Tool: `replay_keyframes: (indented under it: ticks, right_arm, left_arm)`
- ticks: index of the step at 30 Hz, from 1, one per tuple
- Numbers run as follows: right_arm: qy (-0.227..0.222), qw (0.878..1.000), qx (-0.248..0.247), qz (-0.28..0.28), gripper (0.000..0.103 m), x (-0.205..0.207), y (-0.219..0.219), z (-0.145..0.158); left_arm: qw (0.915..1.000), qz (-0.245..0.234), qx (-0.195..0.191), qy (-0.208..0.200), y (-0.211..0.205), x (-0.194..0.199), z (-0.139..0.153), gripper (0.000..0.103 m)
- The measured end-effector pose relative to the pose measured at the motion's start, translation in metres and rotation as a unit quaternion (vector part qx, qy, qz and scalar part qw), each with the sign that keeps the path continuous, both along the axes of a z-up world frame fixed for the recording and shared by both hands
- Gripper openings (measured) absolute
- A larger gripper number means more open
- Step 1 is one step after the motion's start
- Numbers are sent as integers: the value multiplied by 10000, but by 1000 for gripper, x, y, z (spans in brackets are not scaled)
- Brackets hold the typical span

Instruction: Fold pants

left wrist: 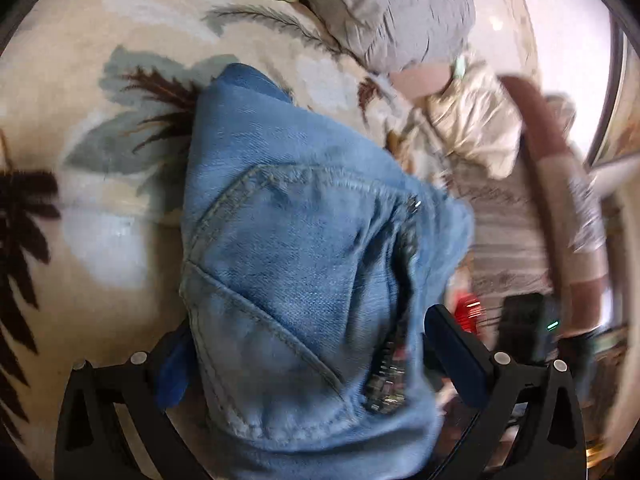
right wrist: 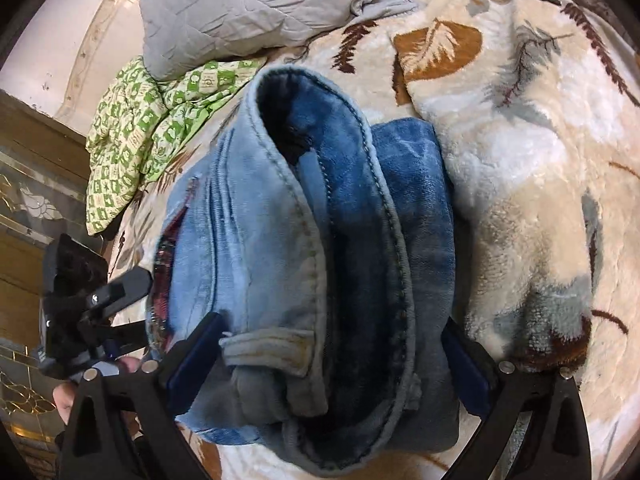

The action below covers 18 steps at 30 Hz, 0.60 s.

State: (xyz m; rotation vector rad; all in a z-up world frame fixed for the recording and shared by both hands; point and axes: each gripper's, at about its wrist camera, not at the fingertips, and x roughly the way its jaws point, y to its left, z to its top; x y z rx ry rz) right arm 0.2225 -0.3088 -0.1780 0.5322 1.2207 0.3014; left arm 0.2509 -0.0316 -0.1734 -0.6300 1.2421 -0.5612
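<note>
Light blue denim pants (left wrist: 304, 264) with a fleece lining fill both views. In the left wrist view my left gripper (left wrist: 308, 364) is shut on the waist end by the pocket and zipper, one blue pad on each side of the bunched denim. In the right wrist view my right gripper (right wrist: 332, 364) is shut on the waistband of the pants (right wrist: 304, 264), which gapes and shows the dark blue lining; a belt loop lies at the left finger. The pants hang over a cream leaf-patterned blanket (left wrist: 80, 160). The left gripper (right wrist: 104, 300) shows at the left edge of the right wrist view.
A grey pillow (right wrist: 248, 4) and a green patterned cloth (right wrist: 140, 128) lie at the head of the bed. A raised fold of the blanket (right wrist: 520, 160) sits right of the pants. The person's torso (left wrist: 504, 224) and arm (left wrist: 560, 208) are at the right in the left view.
</note>
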Motion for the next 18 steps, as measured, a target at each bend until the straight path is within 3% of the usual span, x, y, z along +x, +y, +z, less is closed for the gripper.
replay_keyframes:
  ticks: [5, 9, 18]
  right_arm:
    - [-9, 9997, 254, -44, 103, 0, -12, -11]
    - [-94, 9999, 129, 18, 103, -3, -10, -11]
    - [-278, 9996, -58, 5, 101, -7, -8, -8]
  left_arm:
    - [9998, 174, -115, 44, 0, 6, -2, 103]
    - [9995, 256, -179, 36, 3, 6, -3, 103]
    - [9988, -146, 429, -163, -12, 1, 0, 103]
